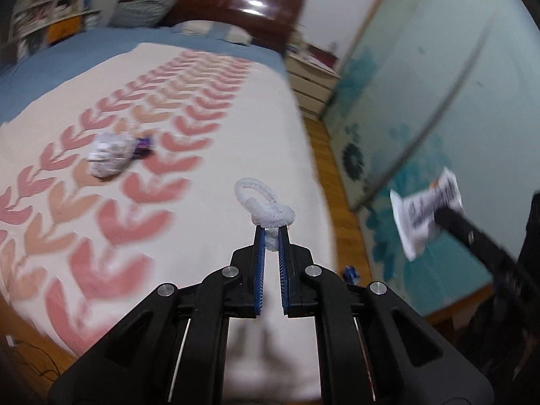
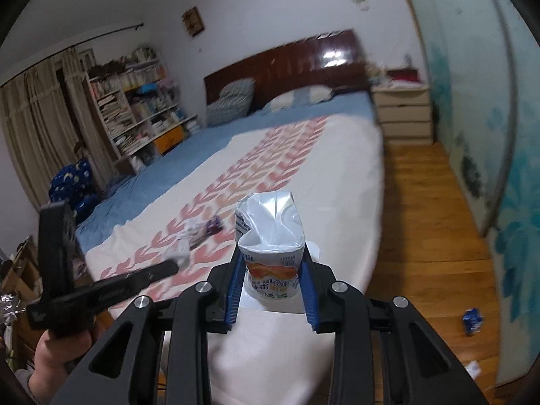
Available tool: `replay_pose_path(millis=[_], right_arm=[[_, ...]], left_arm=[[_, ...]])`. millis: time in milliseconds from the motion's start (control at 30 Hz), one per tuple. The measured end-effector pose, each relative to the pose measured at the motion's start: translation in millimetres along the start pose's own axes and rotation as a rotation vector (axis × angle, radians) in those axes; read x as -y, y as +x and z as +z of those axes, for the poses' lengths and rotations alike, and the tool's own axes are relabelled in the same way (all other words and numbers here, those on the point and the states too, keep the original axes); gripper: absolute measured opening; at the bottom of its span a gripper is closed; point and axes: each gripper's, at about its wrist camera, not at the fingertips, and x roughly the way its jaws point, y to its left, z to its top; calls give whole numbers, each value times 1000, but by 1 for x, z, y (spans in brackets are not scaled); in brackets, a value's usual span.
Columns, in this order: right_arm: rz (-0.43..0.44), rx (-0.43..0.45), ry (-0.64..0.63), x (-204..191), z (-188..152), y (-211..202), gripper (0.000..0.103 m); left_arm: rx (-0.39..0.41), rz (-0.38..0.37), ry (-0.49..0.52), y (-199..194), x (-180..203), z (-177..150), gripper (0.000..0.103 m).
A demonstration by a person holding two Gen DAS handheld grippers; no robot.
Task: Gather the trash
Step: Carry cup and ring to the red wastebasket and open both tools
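Observation:
My left gripper is shut on a white fuzzy pipe-cleaner loop and holds it above the bed's near edge. My right gripper is shut on a crushed white juice carton; the carton also shows in the left wrist view at the right, over the floor. A crumpled white paper ball with a small purple wrapper beside it lies on the bedspread; both show in the right wrist view. A blue crumpled wrapper lies on the wooden floor.
The bed has a dark wooden headboard and pillows. A chest of drawers stands beside it. A teal flowered wardrobe lines the right wall. A bookshelf stands at the left. A white scrap lies on the floor.

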Motion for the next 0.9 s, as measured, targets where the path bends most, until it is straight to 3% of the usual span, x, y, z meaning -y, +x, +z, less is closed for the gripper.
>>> replay_pose_path(millis=[167,400,567,667,767,900], right_arm=[[-98,31,49,77,-5,-93,32],[-291,-26,110,193,-48,-222,32],[-413,-125,235,268,-119,-279,32],[-482,-202,335,308,-174,-301,32],[-512,-296,436,333,-238,-312,32],[-527,-369,491,349,-292,-310,32]], left_arm=[[-45,-105,77,-9,99,-26,7],[-109,-253,275,-5,241,-64,7],[-222,-348,420,20,336,-115,7],[-328,-383,492,48,382,-166,7],[-439,-381,540,77,404,-217,7],[-566,-362,607,103,411,-262,7]])
